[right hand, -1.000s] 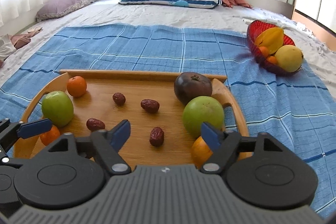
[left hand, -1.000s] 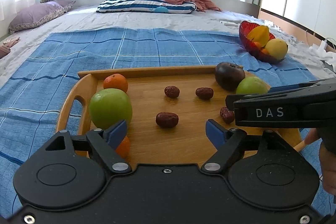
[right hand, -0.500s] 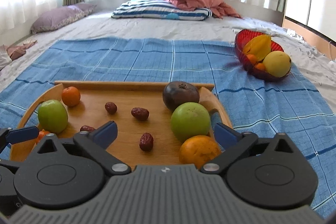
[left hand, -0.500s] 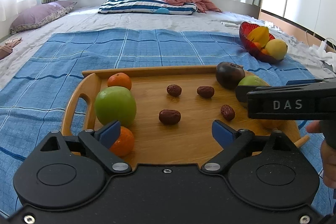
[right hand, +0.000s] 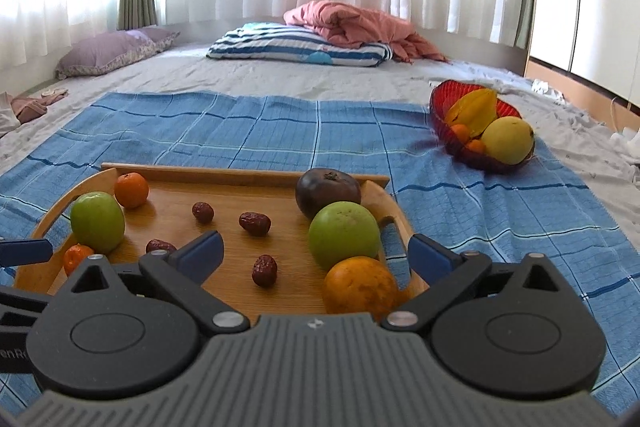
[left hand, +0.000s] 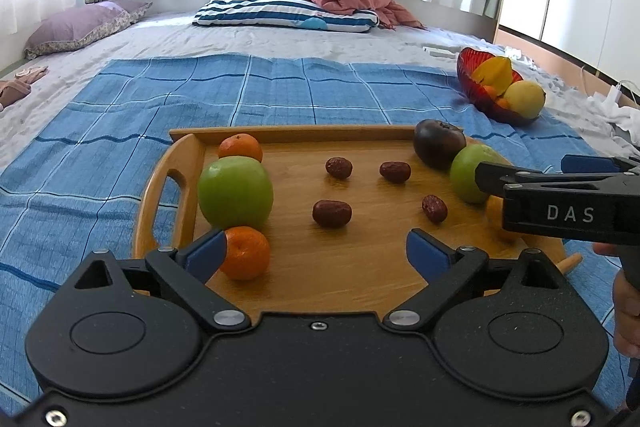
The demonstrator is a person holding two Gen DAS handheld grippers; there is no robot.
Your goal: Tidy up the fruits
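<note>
A wooden tray [left hand: 300, 133] on the blue cloth holds two green apples [left hand: 235, 193] [right hand: 344, 241], a dark purple fruit [right hand: 328, 191], two small oranges [left hand: 240, 147] [left hand: 245, 253], a large orange [right hand: 360, 287] and several dates [left hand: 331, 213]. My left gripper [left hand: 316, 253] hangs open over the tray's near edge, its left finger beside the near small orange, gripping nothing. At the tray's right end my right gripper [right hand: 316, 253] is open wide, with the large orange and the green apple ahead between its fingers, untouched. Its fingers [left hand: 520, 183] hide most of the large orange in the left wrist view.
A red glass bowl [right hand: 440, 111] at the far right of the cloth holds a yellow fruit, a starfruit and small oranges. Pillows and a pink blanket [right hand: 352, 27] lie at the back of the bed. A hand [left hand: 626, 307] holds the right gripper's handle.
Both grippers' jaws have spread wider. The right gripper drew back from the tray, so the large orange now shows whole. The near small orange has come clear of the left finger.
</note>
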